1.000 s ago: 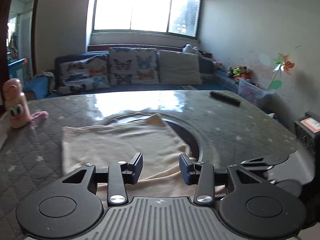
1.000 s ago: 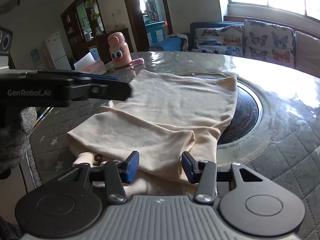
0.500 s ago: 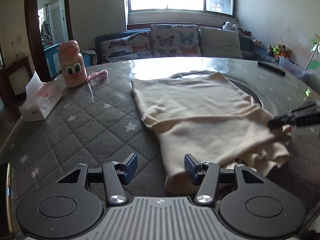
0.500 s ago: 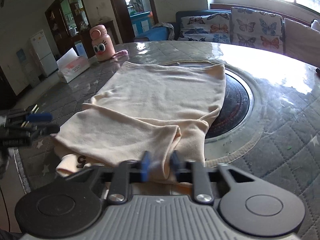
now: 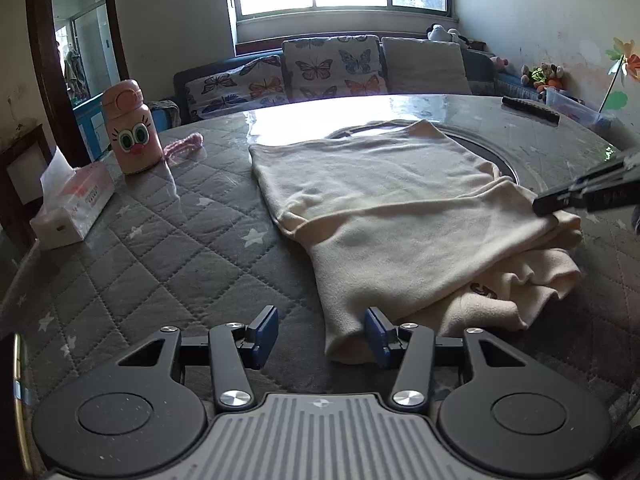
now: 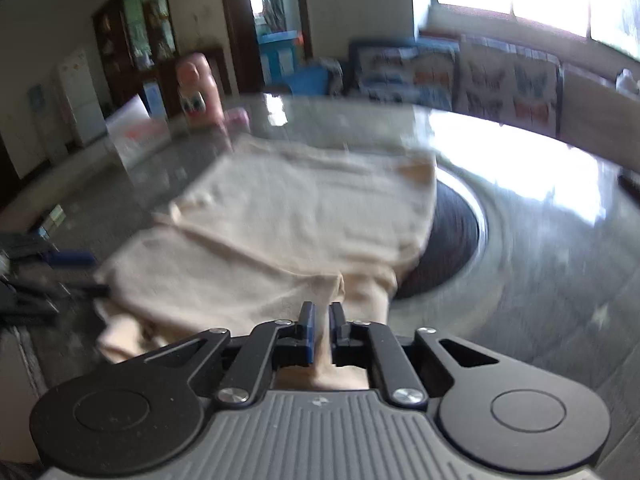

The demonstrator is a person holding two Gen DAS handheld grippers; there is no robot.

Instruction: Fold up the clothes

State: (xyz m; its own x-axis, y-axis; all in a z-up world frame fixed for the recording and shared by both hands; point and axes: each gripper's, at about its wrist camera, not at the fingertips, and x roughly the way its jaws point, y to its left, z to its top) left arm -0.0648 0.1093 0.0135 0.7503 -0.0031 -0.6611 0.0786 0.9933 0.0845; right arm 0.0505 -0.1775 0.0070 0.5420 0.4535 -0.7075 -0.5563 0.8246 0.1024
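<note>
Garment: cream garment lies on the quilted grey table, partly over the dark round inset; long axis runs from the near edge to the far side, one flat end far, bunched folds near and right
Left gripper: pitched down at the garment's near left corner; jaws closing, corner between them, right pad touching cloth, left pad clear
Right gripper: tilted down, jaws nearly together, clamped on a fold of the cloth at its near edge
Bystanders: pink bottle and tissue box stand far left
Hard to see: right wrist view is blurred; dark print on the lower layer mostly hidden
</note>
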